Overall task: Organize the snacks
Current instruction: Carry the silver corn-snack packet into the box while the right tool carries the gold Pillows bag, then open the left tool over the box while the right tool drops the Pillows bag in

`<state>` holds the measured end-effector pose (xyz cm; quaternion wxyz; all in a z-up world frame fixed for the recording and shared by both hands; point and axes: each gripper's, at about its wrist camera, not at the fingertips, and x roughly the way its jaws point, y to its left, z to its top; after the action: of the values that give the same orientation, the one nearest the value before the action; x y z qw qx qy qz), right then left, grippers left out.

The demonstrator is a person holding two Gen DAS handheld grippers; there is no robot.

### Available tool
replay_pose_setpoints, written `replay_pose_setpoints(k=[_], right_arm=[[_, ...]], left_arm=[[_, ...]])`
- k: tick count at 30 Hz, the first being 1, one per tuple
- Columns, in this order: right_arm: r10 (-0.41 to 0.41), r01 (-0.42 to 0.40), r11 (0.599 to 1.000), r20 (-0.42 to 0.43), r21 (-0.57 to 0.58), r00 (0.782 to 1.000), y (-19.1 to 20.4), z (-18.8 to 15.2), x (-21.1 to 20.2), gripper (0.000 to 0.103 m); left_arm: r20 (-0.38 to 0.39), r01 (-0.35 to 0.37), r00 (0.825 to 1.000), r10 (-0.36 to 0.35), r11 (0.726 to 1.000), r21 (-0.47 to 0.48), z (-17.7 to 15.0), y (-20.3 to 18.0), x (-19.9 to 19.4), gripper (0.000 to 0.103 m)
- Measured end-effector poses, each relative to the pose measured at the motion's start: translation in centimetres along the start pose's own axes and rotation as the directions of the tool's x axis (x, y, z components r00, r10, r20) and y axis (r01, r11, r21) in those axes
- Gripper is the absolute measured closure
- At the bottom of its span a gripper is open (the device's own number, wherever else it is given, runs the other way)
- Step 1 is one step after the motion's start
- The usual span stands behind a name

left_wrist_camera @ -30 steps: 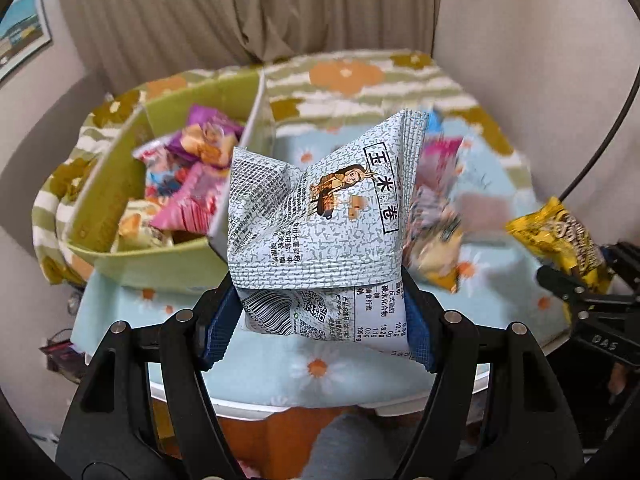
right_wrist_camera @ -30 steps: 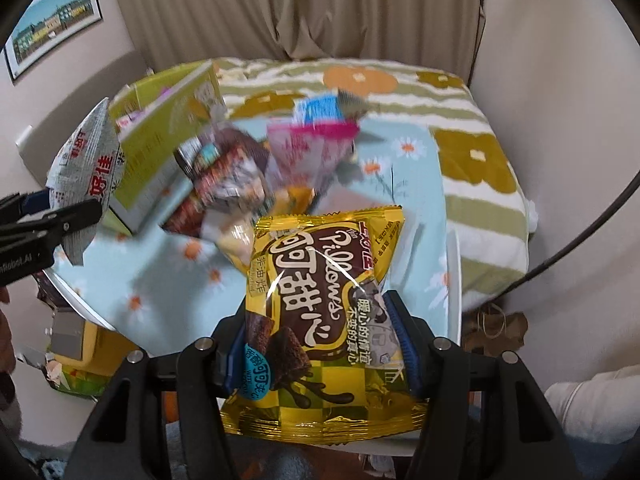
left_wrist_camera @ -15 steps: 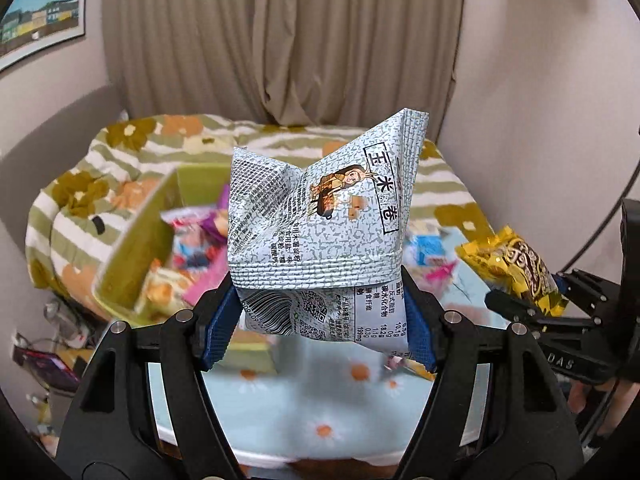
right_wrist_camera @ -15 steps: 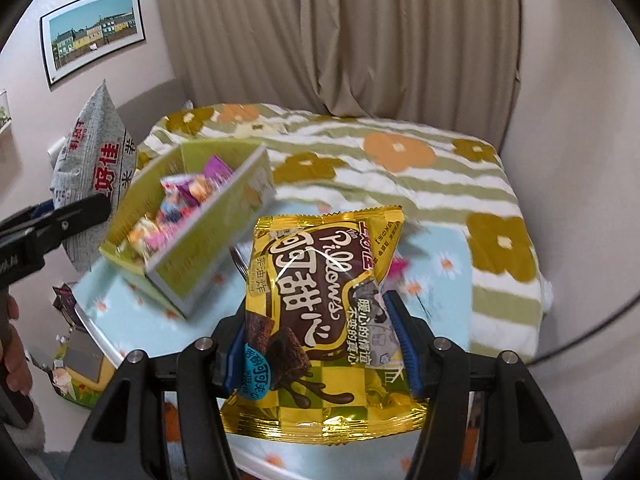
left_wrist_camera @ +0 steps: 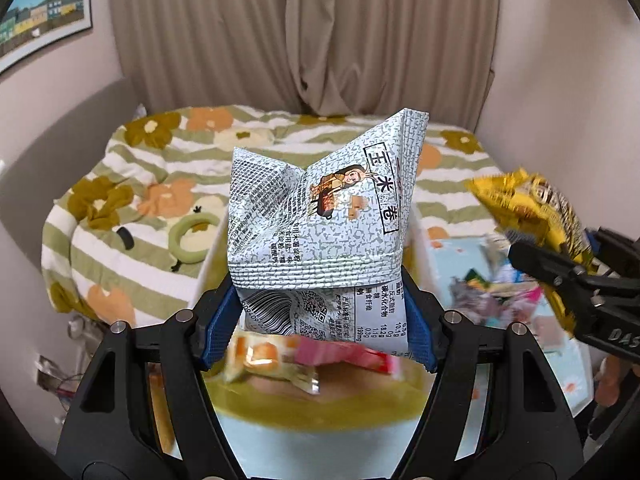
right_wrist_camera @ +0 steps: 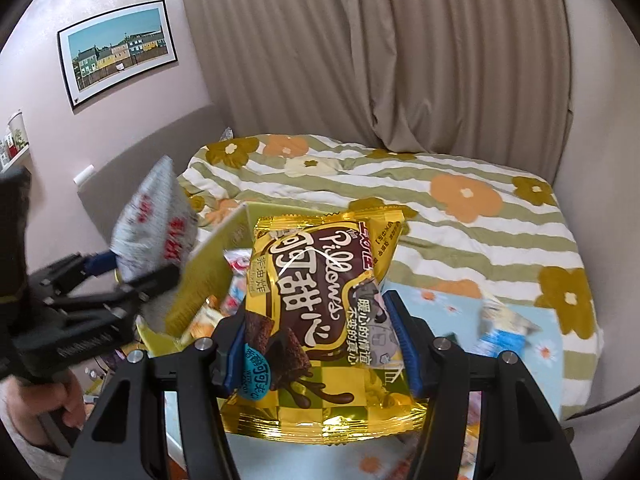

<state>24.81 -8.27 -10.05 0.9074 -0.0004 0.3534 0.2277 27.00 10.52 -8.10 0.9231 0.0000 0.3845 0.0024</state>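
My left gripper is shut on a grey-white printed snack bag and holds it above the green box, where orange and pink packets lie. My right gripper is shut on a yellow and brown Pillows snack bag and holds it in the air beside the box. The yellow bag also shows at the right of the left wrist view. The grey-white bag shows at the left of the right wrist view.
Several loose snack packets lie on the light blue flowered tablecloth right of the box. A bed with a green striped flowered cover stands behind the table. Curtains and walls close the room.
Both grippers have risen and moved left with their bags. The left gripper is now over the green box; the right gripper is close beside the box.
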Motion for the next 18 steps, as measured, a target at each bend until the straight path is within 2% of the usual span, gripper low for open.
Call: replay_pose_setpoints(k=[5,9,12,13,14,18], right_arm=[[-0.012,0.014,0.999,-0.038,0.048,0.999,1.8,1.2,3.8,0.047],[-0.032,0.037,0.995,-0.054,0.095,0.998,2.3,1.1,5.3,0.047],[-0.049,0.058,0.989,-0.066,0.137,0.997,2.1,0.9,6.0,0.047],[-0.054,0.064,0.987,-0.069,0.149,0.996,2.0,0.8,6.1,0.047],[-0.058,0.069,0.985,-0.071,0.158,0.996,2.1,0.8,6.2,0.047],[-0.081,0.093,0.98,-0.075,0.176,0.994,2.3,0.6,6.2,0.047]], left_arm=[[-0.091,0.031,0.995,-0.028,0.999,0.027,0.0,2.1,4.1,0.034],[-0.15,0.084,0.986,-0.072,0.994,0.077,-0.5,3.1,6.7,0.033],[-0.183,0.131,0.977,-0.112,0.986,0.1,-1.1,3.0,7.6,0.018],[-0.188,0.138,0.975,-0.116,0.984,0.11,-1.4,2.9,7.6,0.004],[-0.188,0.142,0.975,-0.118,0.983,0.12,-1.6,2.9,7.6,0.0],[-0.185,0.153,0.975,-0.126,0.979,0.137,-2.4,3.9,7.2,0.0]])
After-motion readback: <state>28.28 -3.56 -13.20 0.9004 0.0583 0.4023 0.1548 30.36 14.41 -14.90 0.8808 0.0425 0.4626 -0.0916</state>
